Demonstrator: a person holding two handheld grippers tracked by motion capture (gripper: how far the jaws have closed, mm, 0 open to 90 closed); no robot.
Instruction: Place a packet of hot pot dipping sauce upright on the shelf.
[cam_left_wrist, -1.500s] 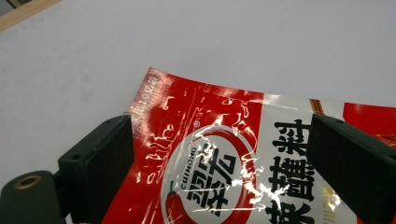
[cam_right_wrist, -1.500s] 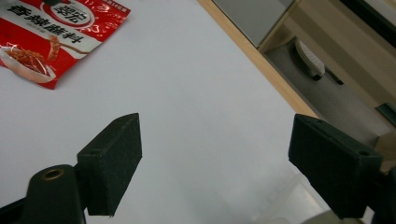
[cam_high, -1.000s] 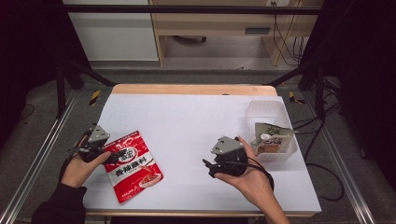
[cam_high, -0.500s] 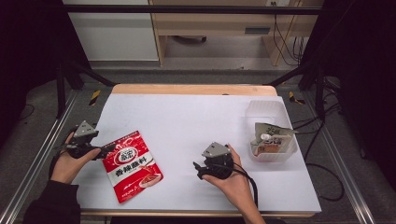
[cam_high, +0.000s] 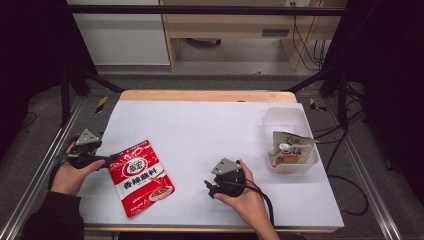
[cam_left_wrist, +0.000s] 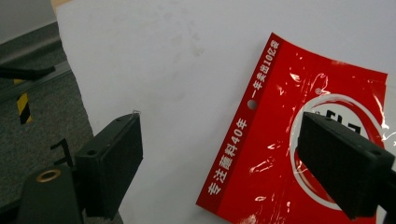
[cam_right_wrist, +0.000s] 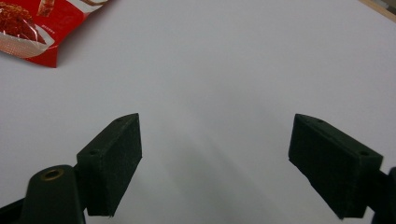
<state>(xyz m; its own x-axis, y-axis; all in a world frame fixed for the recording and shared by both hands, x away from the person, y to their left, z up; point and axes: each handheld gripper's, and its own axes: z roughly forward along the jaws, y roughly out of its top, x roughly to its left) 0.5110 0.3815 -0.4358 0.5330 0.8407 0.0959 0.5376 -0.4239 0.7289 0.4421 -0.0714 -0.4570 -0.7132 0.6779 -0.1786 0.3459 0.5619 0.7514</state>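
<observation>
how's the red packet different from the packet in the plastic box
The red packet lies flat on the white table; the grey packet leans upright inside the clear box. The red packet looks larger. Both are printed pouches, and neither is held.

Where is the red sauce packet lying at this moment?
In the high view, the red sauce packet lies flat on the white table, at its near left, just beside the left gripper.

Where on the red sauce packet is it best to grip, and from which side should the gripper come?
Probably the sealed strip with the hang hole along the red packet edge nearest the open left gripper. The packet lies flat on the white table, so come in low from its left and pinch that edge.
</observation>
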